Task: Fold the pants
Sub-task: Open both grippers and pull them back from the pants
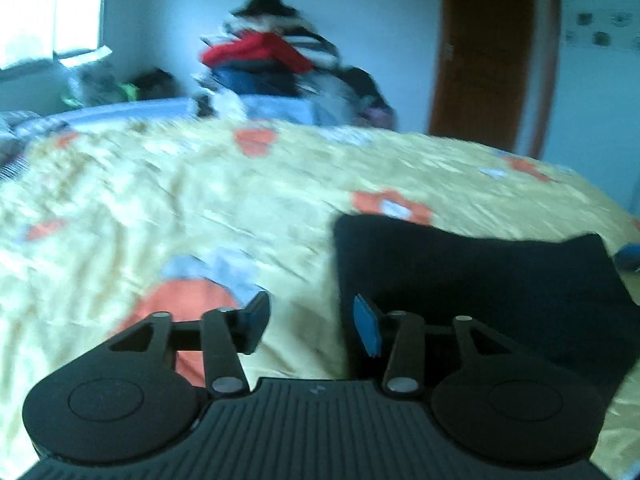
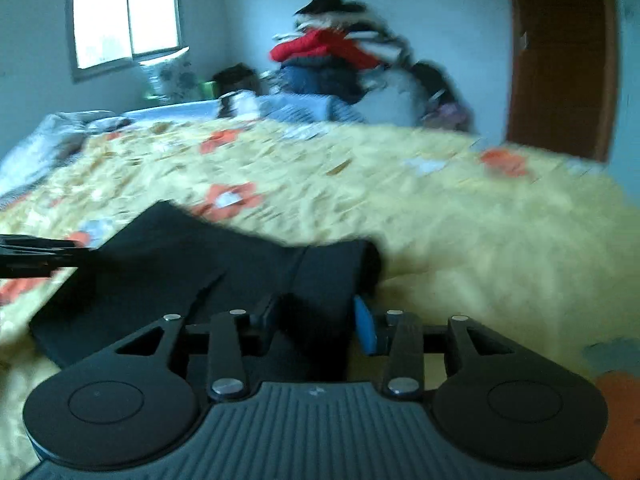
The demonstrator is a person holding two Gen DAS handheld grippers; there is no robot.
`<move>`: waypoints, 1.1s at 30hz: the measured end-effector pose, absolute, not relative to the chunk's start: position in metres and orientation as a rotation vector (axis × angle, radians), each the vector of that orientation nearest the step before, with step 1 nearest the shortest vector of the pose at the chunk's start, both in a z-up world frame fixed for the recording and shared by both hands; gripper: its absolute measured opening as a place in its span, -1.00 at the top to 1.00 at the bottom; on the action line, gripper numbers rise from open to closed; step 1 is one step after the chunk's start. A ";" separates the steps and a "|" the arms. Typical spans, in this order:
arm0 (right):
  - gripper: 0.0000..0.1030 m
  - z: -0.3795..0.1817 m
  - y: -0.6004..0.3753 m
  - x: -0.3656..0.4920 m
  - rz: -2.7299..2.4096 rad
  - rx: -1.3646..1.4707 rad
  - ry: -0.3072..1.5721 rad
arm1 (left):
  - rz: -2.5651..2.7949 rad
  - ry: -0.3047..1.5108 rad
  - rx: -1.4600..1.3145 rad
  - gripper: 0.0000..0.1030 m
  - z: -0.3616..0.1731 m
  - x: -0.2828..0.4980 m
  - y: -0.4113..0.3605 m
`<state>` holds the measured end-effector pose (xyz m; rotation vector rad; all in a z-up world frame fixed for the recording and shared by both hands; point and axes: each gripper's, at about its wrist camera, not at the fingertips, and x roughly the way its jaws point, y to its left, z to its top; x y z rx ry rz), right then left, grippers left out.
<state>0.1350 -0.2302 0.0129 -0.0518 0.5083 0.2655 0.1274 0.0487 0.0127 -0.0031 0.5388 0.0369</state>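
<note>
Left gripper [image 1: 310, 326]: my fingers spread, empty, beside the black pants [image 1: 472, 280].
Right gripper [image 2: 316, 326]: spread around the pants' [image 2: 224, 264] near edge, not pinching.
Pants: folded on the yellow floral bedspread [image 2: 460, 216].
Risk: closing shallow could catch one layer, undoing the fold.
Beyond: clothes pile [image 2: 332, 56].

1. Yellow bedspread [image 2: 460, 216] with orange flower prints, rumpled, covering the bed.
2. Heap of clothes [image 2: 336, 56] beyond the far edge of the bed, a red garment [image 1: 256, 54] near the top and something dark above it; blurred.
3. Bright window [image 2: 124, 16] in the far wall, left of the heap.
4. Brown wooden door [image 1: 492, 52] at the right, against the pale wall.
5. Grey-white bedding [image 2: 48, 140] bunched at the bed's left end.
6. Small pictures or stickers [image 1: 600, 28] on the wall right of the door, too blurred to read.
</note>
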 end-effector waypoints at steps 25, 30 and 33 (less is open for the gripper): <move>-0.69 -0.015 -0.160 0.131 0.440 -0.164 0.640 | -0.072 0.668 0.055 -1.00 -0.006 0.133 -0.011; -0.70 0.002 -0.162 0.101 0.432 -0.135 0.572 | -0.028 0.653 0.081 -1.00 0.003 0.117 -0.013; -0.73 -0.011 -0.157 0.099 0.447 -0.132 0.623 | 0.007 0.658 0.122 -1.00 -0.001 0.112 -0.021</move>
